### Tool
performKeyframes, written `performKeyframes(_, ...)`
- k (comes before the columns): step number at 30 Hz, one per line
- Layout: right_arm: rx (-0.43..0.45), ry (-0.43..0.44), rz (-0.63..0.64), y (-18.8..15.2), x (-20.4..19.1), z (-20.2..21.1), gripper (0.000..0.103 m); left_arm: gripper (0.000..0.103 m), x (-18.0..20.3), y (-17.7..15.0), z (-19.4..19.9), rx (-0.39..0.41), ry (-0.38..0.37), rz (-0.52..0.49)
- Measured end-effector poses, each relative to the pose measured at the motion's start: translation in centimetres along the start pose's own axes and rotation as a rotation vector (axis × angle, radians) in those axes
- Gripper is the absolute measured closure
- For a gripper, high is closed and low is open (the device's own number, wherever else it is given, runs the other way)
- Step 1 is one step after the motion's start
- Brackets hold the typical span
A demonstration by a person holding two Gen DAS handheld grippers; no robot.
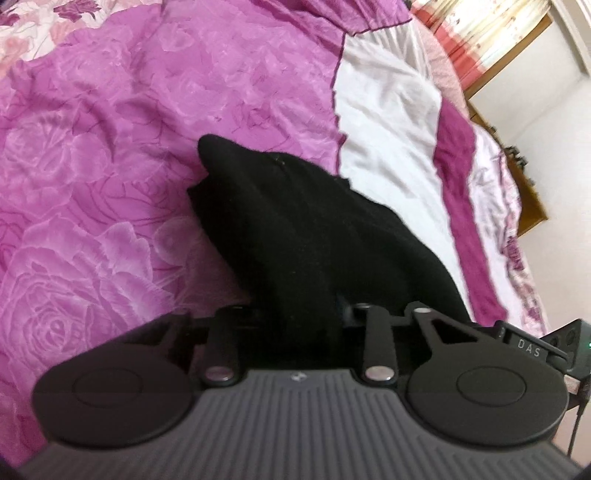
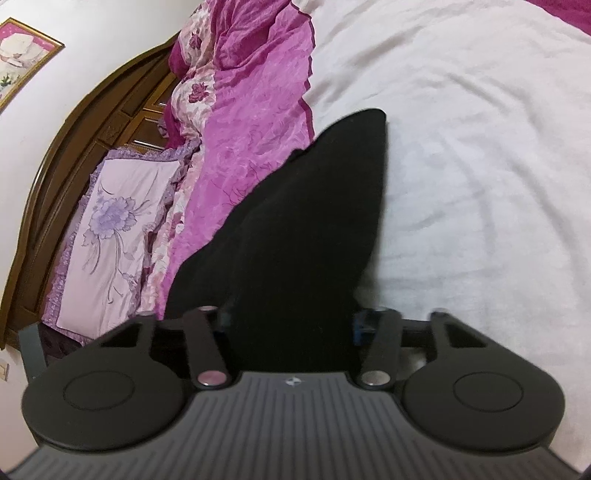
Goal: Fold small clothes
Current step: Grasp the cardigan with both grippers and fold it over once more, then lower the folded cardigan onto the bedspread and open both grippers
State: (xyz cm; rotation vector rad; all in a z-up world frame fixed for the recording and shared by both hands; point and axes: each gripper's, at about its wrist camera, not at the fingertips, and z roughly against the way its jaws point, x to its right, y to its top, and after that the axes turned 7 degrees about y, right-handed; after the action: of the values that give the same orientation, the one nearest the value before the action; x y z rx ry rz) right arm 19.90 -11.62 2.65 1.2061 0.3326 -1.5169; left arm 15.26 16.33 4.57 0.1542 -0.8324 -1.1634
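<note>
A black garment [image 1: 295, 229] hangs from my left gripper [image 1: 299, 314] above the purple rose-print bedspread [image 1: 110, 166]. The cloth covers the fingers, and the left gripper is shut on it. In the right wrist view the same black garment [image 2: 306, 229] runs up from my right gripper [image 2: 291, 321], which is shut on it too, above the white sheet [image 2: 480, 166]. The fingertips of both grippers are hidden by the cloth.
A white panel [image 1: 384, 122] of the bed cover lies right of the purple part. A floral pillow [image 2: 118, 221] leans on the dark wooden headboard [image 2: 85, 122]. A framed picture [image 2: 22, 51] hangs on the wall. Curtains [image 1: 491, 33] are at the far right.
</note>
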Motion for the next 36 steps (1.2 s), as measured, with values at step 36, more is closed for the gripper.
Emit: performKeyframes(36, 0.07, -0.111, -0.017, -7.4, 3.6, 19.3, 0.05, 0.069, 9.5, -13.2, 3.2, -0.137, -0.038, -0.251)
